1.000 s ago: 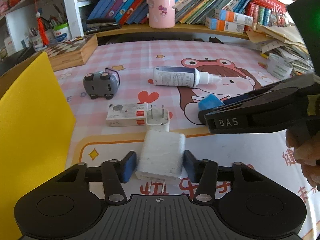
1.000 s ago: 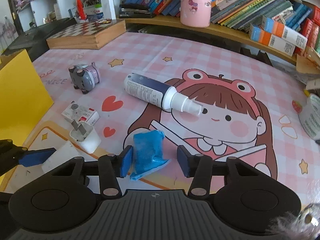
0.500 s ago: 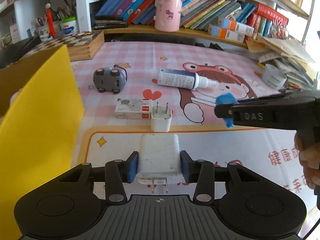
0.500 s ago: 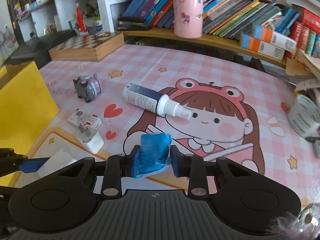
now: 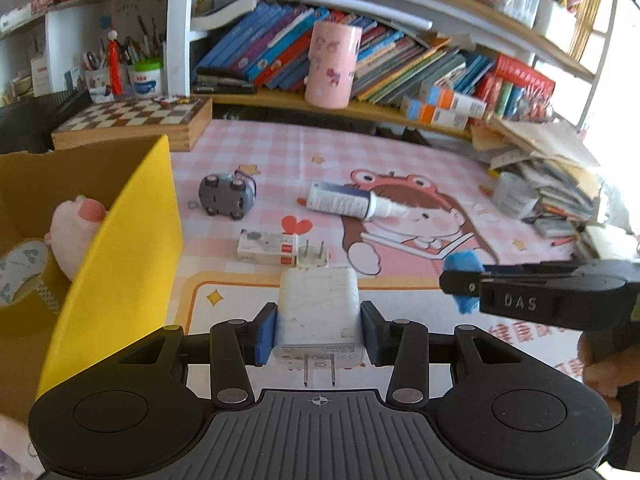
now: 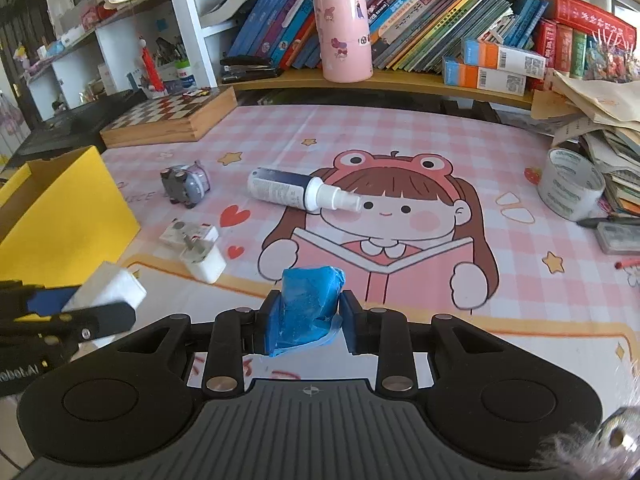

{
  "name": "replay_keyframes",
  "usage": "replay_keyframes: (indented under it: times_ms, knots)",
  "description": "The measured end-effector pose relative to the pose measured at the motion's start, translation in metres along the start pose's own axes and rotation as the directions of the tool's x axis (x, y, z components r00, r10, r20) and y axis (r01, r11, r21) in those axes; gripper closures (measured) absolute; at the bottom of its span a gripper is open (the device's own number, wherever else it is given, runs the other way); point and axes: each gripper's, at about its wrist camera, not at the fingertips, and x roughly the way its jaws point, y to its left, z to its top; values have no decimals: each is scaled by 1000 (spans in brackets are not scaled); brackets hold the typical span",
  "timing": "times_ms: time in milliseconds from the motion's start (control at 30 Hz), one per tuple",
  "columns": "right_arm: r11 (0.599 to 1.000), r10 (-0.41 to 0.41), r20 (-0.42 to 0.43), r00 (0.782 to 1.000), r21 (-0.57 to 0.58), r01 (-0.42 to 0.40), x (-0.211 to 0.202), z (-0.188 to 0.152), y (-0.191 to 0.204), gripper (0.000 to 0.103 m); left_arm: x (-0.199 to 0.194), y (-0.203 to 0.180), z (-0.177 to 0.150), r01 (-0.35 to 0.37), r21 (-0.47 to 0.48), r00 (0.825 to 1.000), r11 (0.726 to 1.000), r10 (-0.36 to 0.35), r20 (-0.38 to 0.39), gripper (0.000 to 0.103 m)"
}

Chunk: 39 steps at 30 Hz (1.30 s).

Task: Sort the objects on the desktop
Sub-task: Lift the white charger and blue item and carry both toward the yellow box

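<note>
Left gripper [image 5: 318,330] clamped on white charger [image 5: 318,312], right gripper [image 6: 306,322] gripping blue packet [image 6: 308,304], yellow box [image 5: 120,260] beside.

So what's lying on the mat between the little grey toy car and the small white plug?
A flat white and red box lies between the toy car and the plug, touching the plug; both views show it.

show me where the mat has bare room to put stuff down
Bare: near mat in front of the cartoon girl. Crowded: left middle, with spray bottle, toy car, small charger, flat box; right edge by tape roll.
</note>
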Motion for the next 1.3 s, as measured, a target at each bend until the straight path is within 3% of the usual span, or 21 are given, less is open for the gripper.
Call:
replay_keyframes:
  times_ms: [467,1300]
  knots:
    - [998,-36,72,997,61,32,-62,-18,18,75,-62,24,-9,74,-52,992,996,-69,107,61]
    - [989,-64,45,997,133,57,-104,-74,93,75,-118,59,-51,194,-3,978,981,-194,83,61]
